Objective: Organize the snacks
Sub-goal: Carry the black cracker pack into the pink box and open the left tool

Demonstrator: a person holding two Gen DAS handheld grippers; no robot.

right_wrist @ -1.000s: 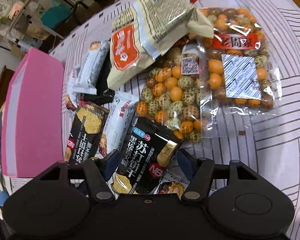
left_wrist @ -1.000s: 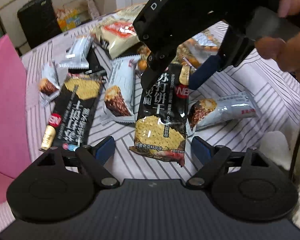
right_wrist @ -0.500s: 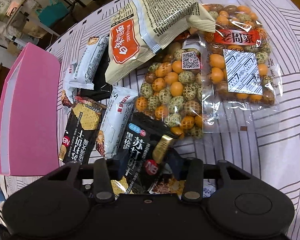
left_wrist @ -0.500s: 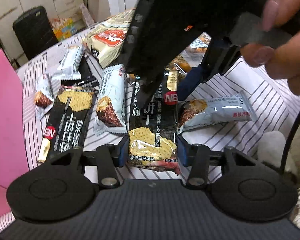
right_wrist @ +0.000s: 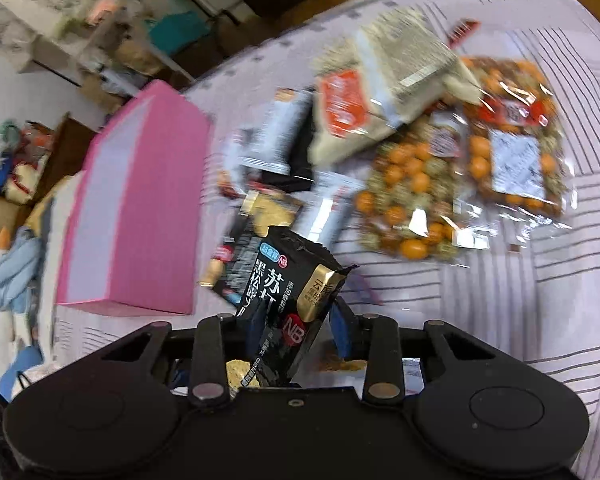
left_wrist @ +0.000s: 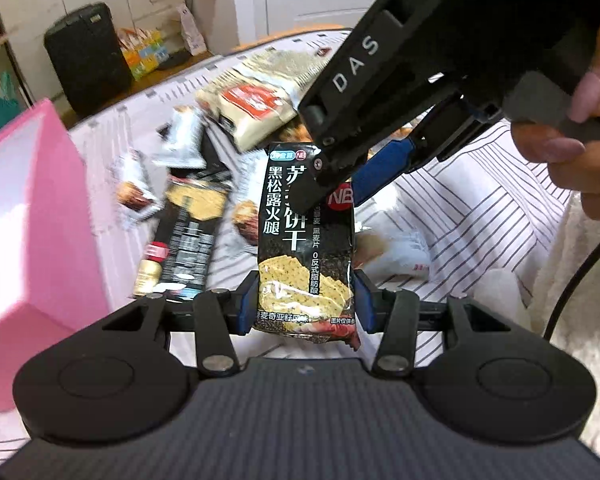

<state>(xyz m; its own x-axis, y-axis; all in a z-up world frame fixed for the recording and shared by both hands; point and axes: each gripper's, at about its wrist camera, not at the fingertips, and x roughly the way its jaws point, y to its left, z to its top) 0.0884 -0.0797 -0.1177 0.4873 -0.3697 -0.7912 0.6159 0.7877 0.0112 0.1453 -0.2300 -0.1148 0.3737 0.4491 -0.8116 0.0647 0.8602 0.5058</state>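
Note:
A long black soda-cracker pack (left_wrist: 300, 248) hangs in the air above the striped tablecloth (left_wrist: 480, 216), held at both ends. My left gripper (left_wrist: 305, 304) is shut on its lower end, blue pads pressing both long edges. My right gripper (left_wrist: 336, 188) comes in from the upper right, held by a person's hand (left_wrist: 572, 140), and covers the pack's top. In the right wrist view that gripper (right_wrist: 299, 326) has its jaws closing on the crumpled top of the pack (right_wrist: 288, 280), which sits squeezed between its fingers.
A pink box (left_wrist: 32, 208) stands open at the left. Below lie a second black cracker pack (left_wrist: 188, 232), small silver bar wrappers (left_wrist: 184, 136), a beige bag (right_wrist: 380, 100) and two clear bags of coated nuts (right_wrist: 420, 184). A black case (left_wrist: 88, 56) stands beyond the table.
Both grippers went from open around the black cracker pack to closed on it. The pack has risen off the table with them, and the snacks below look farther away.

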